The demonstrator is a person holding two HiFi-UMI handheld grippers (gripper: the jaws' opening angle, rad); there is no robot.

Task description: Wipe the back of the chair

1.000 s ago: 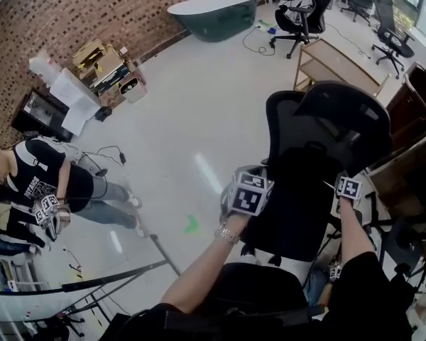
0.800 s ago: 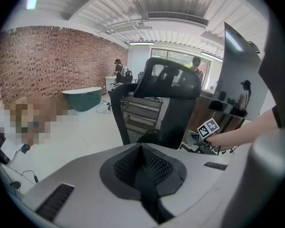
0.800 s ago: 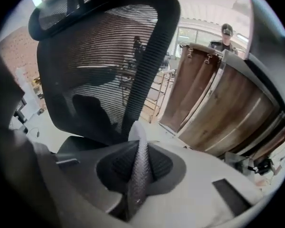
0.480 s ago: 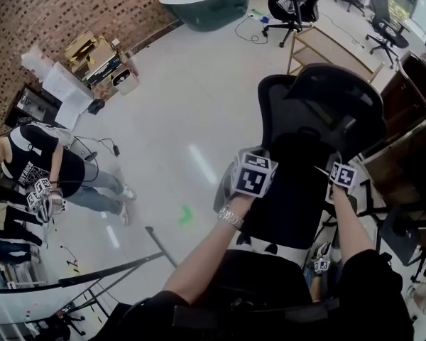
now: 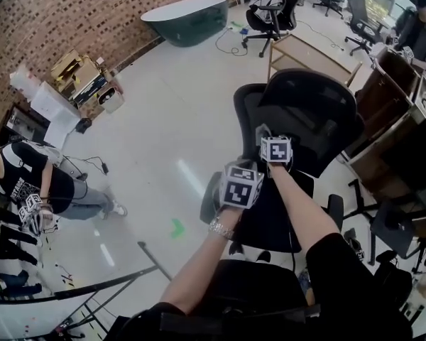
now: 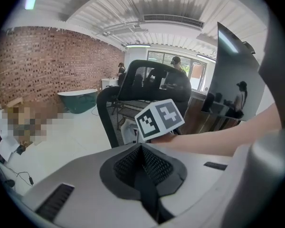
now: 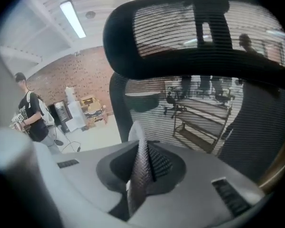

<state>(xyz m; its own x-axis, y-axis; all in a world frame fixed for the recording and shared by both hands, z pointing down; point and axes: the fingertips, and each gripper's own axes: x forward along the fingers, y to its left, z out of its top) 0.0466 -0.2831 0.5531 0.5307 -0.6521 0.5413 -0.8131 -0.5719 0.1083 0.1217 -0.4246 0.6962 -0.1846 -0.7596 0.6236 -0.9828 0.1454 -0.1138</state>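
Right gripper (image 7: pixel 141 151): jaws clamped on a thin white cloth (image 7: pixel 134 129). Its soft edge pokes up above the dark, cross-hatched pads, and a smooth grey moulded shell surrounds them.
Left gripper (image 6: pixel 142 151): dark knurled pads pressed together with nothing between them, in the same smooth grey shell.
Marker cube (image 6: pixel 159 120): a white box with black square patterns, riding on the right gripper, seen at 12 o'clock in the left gripper view.
Grippers together: in the head view the right one sits at 1 o'clock of the left, just beside it.
Chair (image 5: pixel 305 112): a black office chair at 12 o'clock of the right gripper, close in front of it.
Headrest (image 7: pixel 194 37): a curved oblong with striped mesh in a matte black frame.
Backrest (image 7: pixel 204 122): fine see-through mesh below the headrest. The cloth is near its left frame, but whether they touch cannot be told.
Floor (image 5: pixel 170 105): pale and glossy.
Wall (image 5: pixel 71 13): rough red brick, at 10 o'clock in the head view.
Tub (image 5: pixel 188 16): a dark green oval with a pale rim, at 11 o'clock.
Person (image 5: pixel 35 176): in a black printed T-shirt, at 9 o'clock, well apart.
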